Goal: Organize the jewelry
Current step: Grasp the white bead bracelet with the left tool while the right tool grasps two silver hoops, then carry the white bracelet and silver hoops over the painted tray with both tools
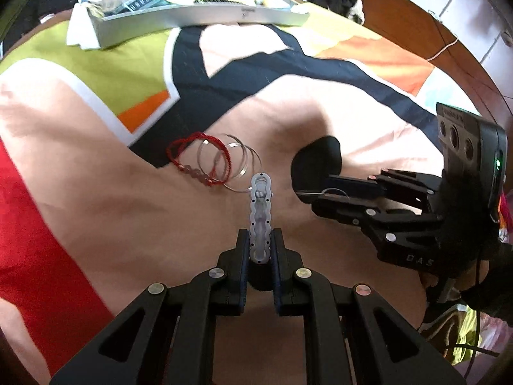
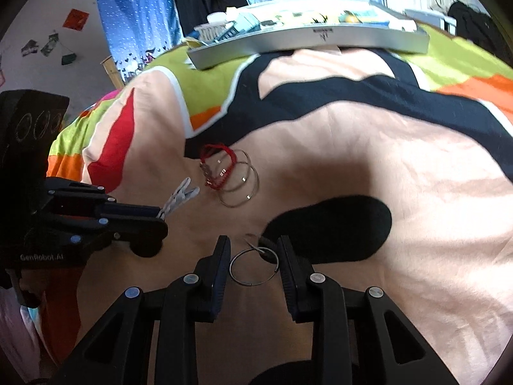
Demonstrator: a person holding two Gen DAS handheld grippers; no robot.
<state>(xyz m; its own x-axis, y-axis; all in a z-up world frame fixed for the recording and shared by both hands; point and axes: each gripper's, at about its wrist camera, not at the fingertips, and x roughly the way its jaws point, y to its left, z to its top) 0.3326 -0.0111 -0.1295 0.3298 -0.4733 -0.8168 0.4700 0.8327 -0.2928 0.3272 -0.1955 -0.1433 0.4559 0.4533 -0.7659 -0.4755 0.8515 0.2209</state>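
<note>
Left hand-held gripper (image 1: 260, 250) clamping grey clip (image 1: 260, 215), right hand-held gripper (image 2: 253, 263) parted — wire ring (image 2: 253, 268) between.

Patterned bedspread (image 1: 96, 192), red cord bracelets (image 1: 195, 160) over silver bangles (image 1: 243, 160), grey tray (image 1: 198, 16), perhaps cluttered

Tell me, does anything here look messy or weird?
A bit messy: the red bracelets and silver hoops lie tangled in one overlapping pile on the bedspread. Nothing looks broken or spilled.
</note>
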